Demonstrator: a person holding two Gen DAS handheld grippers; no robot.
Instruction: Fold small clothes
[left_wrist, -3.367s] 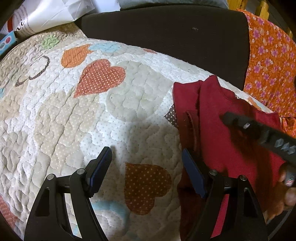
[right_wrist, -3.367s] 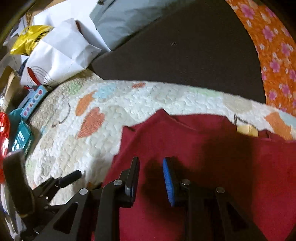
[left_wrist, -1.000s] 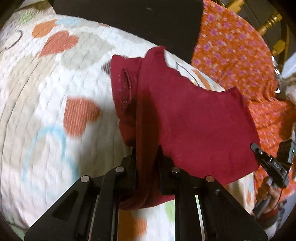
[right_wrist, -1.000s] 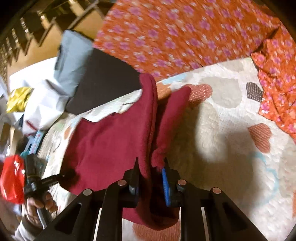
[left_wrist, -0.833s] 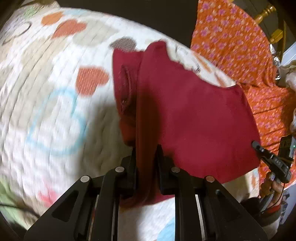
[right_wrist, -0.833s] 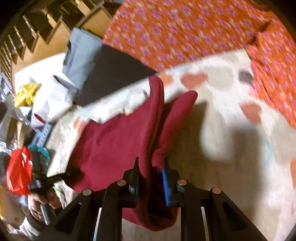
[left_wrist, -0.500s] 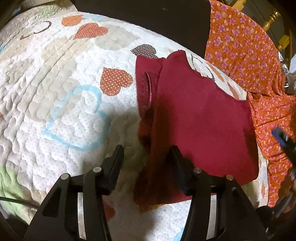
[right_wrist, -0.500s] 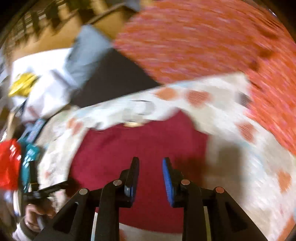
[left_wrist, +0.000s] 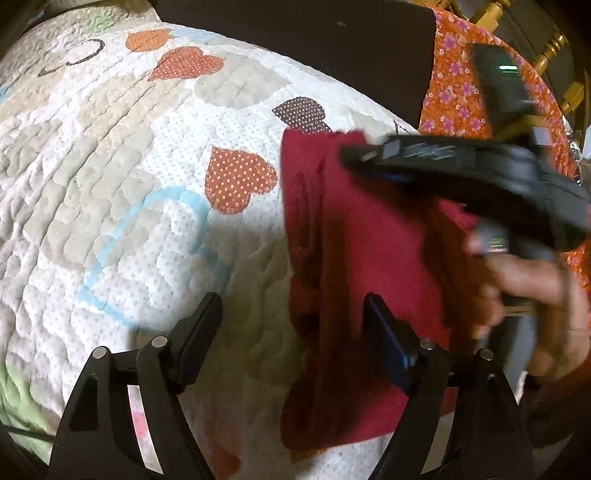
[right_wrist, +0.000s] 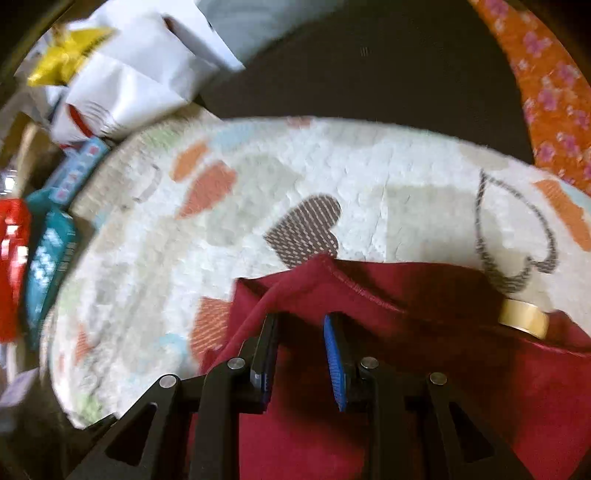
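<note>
The left gripper (left_wrist: 291, 325) gapes wide and empty above the quilt (left_wrist: 122, 177). The right gripper (right_wrist: 301, 350), partly open, holds nothing over the red garment (left_wrist: 369, 266) lying flat. Only its view shows a tape roll (right_wrist: 522, 322) on the garment's far edge.

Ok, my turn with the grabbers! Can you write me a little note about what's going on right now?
Left gripper: open, holding nothing, at the left edge of the red garment.
Right gripper: open, empty, over the garment's top edge.
The garment lies on the heart quilt, with a narrow strip doubled over along its left side.
A tape roll sits at its far edge.
Done: garment laid flat, both grippers free of it.
Left: the main folds, judging by how much lies flat.
</note>
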